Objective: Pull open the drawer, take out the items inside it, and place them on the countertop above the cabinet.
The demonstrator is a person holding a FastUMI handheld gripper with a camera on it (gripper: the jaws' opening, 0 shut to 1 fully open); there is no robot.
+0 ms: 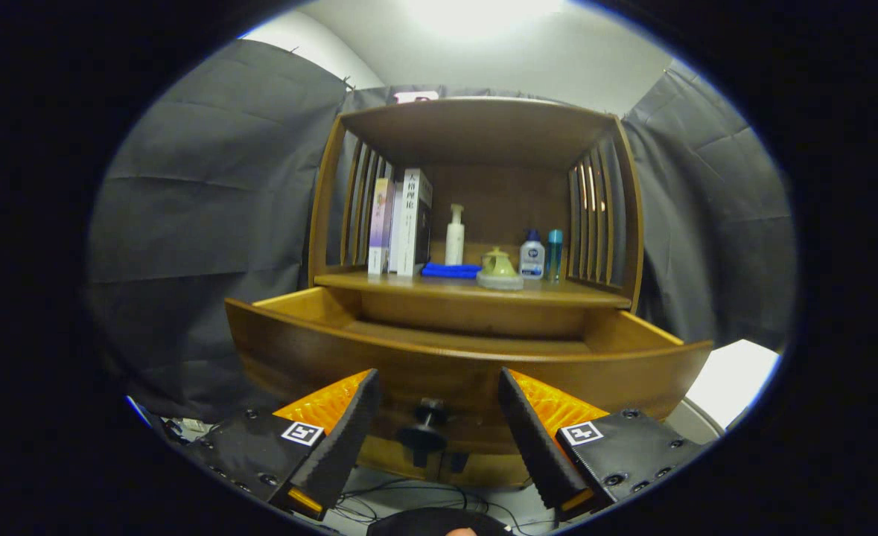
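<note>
The drawer (468,357) of the wooden cabinet (476,126) is pulled out toward the gripper (436,417). Its long side runs from left to right, and its front board faces the gripper. You can see a bit of the wooden bottom inside the drawer, but the front board hides most of it, so I cannot tell what lies in there. A dark round knob (424,428) sticks out from the middle of the drawer front. The gripper is wide open and holds nothing. Its two fingers stand apart, one on each side of the knob, and the knob sits in the gap between them without touching either one. Above the drawer is the table top of the cabinet (379,281). On it, at the left, some books (405,223) stand upright. Next to them lies a blue cloth (450,270), with a white pump bottle (455,237) standing behind it. Near the middle is a small green teapot (498,269). To its right stand a white bottle with a blue cap (532,254) and a thin teal bottle (554,253), just beside each other.
</note>
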